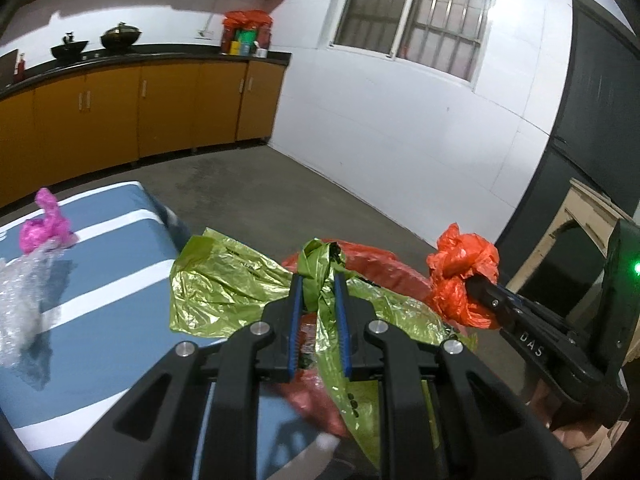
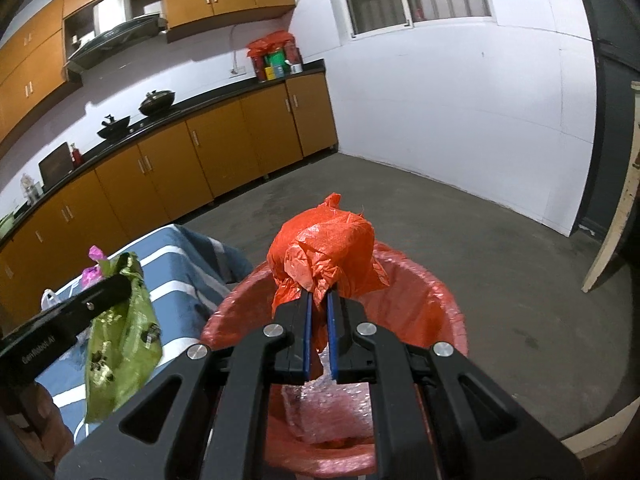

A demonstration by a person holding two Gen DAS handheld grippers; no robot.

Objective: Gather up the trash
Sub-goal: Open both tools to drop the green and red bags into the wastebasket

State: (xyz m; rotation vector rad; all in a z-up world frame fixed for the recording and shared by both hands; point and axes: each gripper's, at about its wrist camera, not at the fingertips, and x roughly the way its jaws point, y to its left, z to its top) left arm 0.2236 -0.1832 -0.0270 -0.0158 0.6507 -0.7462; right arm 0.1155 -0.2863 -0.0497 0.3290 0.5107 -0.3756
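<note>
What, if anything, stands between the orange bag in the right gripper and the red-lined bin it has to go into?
Nothing visible does. The right gripper holds the orange bag directly above the bin, whose mouth is open, with only bubble wrap already lying inside. The left gripper, with its green bag, is off to the side.

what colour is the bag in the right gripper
Orange-red bag, clearest in the right wrist view.

The left claw covered the middle of the green plastic bag, and the bin beneath showed only in patches. Bubble wrap ran off the left edge, blurred. Items on the far counter were too small to identify, perhaps jars.
</note>
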